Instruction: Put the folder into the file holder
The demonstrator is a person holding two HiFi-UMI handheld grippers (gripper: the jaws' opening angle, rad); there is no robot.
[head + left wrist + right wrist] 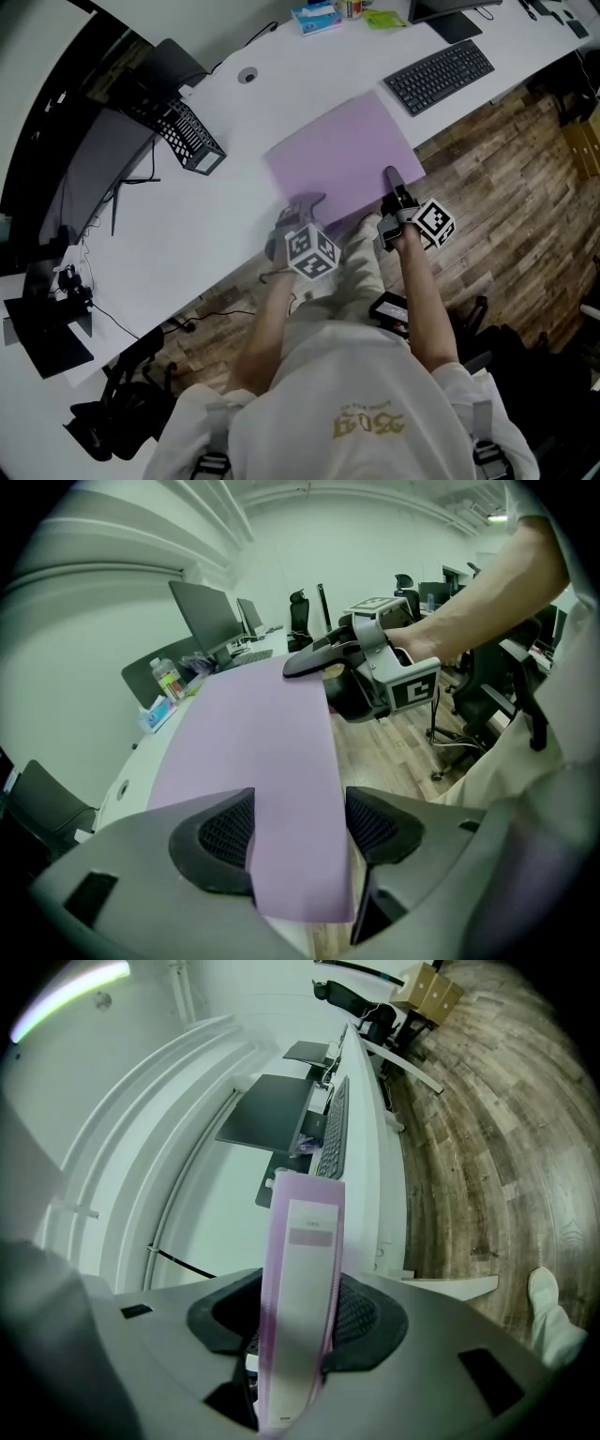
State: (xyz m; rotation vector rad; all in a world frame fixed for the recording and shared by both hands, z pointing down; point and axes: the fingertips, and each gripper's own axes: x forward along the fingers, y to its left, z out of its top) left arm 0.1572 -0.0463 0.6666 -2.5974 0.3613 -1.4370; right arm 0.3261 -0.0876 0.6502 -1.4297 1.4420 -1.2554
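Purple folder (342,155) lying flat on the white table (234,225), right at the near edge, its near side poking out over the wooden floor (506,178). The right gripper (394,192) is on the folder's near right corner, and in the right gripper view you see the folder edge-on, standing up between the two fingers (366,1321), both pads pressed against it: a firm pinch, fingers about halfway in. The person's arm runs straight back from it.

Over on the left, the left gripper (302,211) sits above the folder's near left corner, angled steeply down. Its fingers (216,841) stand wide apart, and the folder's flat purple face shows in the gap between them rather than its edge, so that's no clamp; whether a pad brushes the cover, I can't tell.

The black wire file holder (183,136) waits well off to the far left on the table, apart from the folder. A dark keyboard (439,75) lies far right, just beyond the folder's far corner, and a blue tissue box (316,17) sits at the far edge
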